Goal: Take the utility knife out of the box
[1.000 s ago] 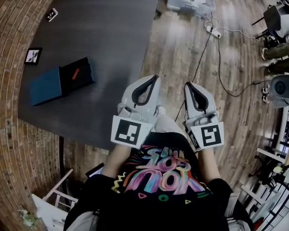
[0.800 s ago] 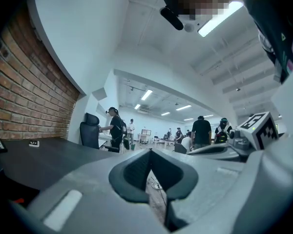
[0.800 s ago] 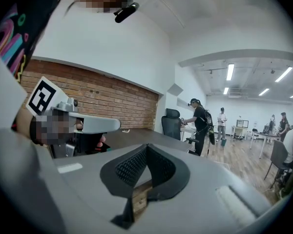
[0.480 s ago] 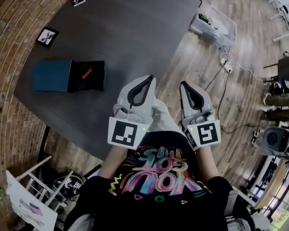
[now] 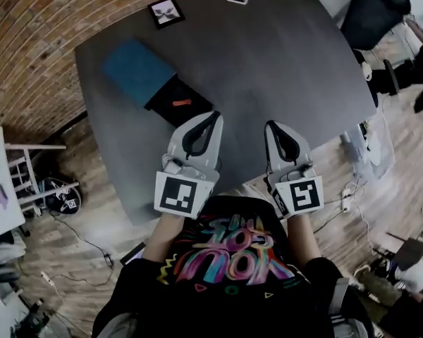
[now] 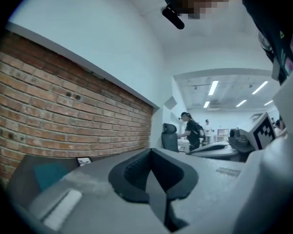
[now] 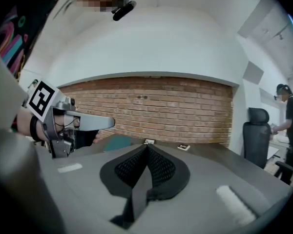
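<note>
A small orange-red utility knife (image 5: 182, 103) lies flat in the black, shallow, open box (image 5: 166, 94). The box's flat teal lid (image 5: 137, 71) lies off, touching its far side. Both sit on the left part of the dark grey table (image 5: 282, 62).

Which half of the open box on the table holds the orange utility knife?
The black half: the orange utility knife lies in it. The blue half beside it looks bare.

Utility knife (image 5: 182, 103) a tiny orange speck in box (image 5: 137, 70), table (image 5: 282, 62) edge hidden behind left tongs (image 5: 216, 115)
</note>
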`<state>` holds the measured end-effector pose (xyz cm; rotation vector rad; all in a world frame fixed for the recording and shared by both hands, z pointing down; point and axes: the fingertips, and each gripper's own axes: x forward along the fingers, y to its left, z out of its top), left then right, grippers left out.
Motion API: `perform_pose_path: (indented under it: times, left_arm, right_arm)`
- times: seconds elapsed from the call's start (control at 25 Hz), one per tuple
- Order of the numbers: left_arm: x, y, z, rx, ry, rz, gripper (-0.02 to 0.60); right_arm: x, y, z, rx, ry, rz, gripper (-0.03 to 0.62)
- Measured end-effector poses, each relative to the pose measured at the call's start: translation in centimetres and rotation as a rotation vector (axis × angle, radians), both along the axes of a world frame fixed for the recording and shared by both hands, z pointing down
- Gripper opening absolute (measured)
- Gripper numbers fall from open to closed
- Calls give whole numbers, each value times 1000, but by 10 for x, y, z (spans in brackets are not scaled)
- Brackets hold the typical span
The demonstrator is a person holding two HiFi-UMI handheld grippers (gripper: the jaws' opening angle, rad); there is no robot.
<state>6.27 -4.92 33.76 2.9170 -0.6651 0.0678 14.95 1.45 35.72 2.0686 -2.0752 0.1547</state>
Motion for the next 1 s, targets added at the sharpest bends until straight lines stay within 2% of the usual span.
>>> perform_pose_path:
  times: [0.24, 0.48, 0.68, 1.0]
  left_arm:
    - [-36, -53, 7, 16, -62, -287, 0]
    - [-62, -73, 13, 2, -122, -464, 0]
    - [-77, -76, 17, -4, -159, -522, 0]
    - [-91, -84, 18, -10, -162, -509, 0]
  right_arm:
    - [-13, -75, -1, 39, -45, -285, -2]
    - [-25, -118, -2, 60, -74, -464, -2]
    - [-35, -128, 2, 53, -103, -517, -2]
    - [-41, -131, 3, 45, -98, -489, -2]
